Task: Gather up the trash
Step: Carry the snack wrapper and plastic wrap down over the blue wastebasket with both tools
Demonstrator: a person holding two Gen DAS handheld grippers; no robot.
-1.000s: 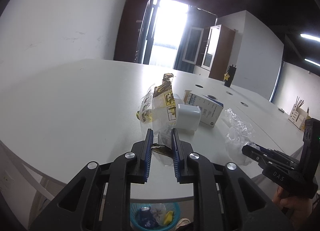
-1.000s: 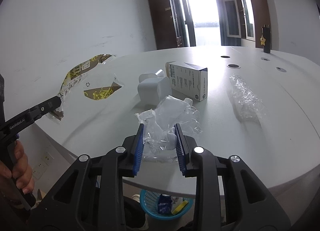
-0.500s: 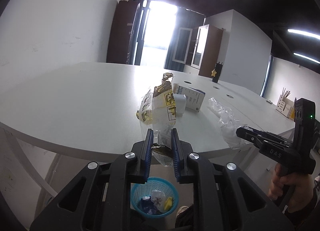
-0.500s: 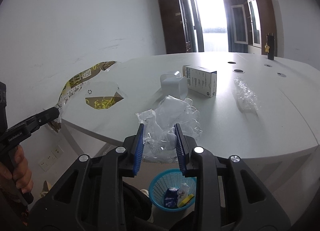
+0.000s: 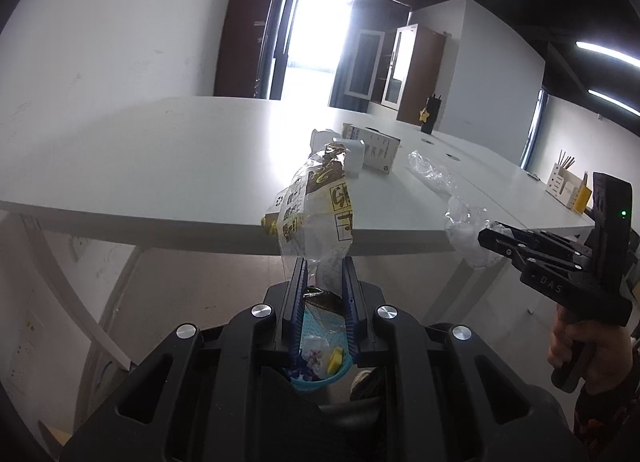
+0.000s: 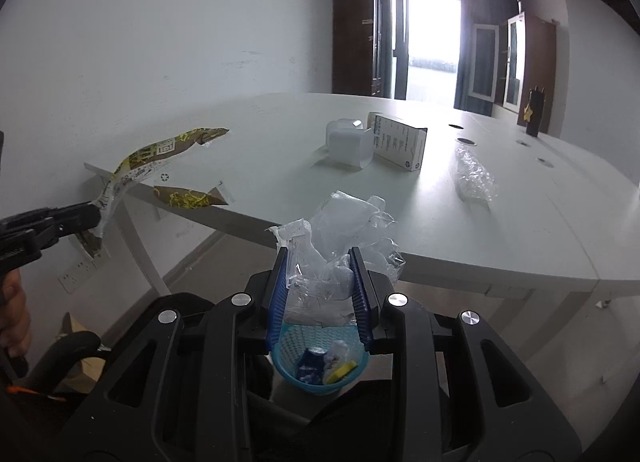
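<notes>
Above floor basket (image 6: 320,358): both loaded grippers

basket (image 6: 320,358) below: open path | table edge (image 6: 440,262) just ahead

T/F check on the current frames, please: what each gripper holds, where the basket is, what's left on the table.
1. The left gripper is shut on the yellow-printed wrapper. True.
2. The right gripper is open with nothing in it. False: it is shut on the clear plastic wrap.
3. The blue basket sits on the table. False: it is on the floor below the edge.
4. The white box is on the table. True.
5. The basket already holds trash. True.
</notes>
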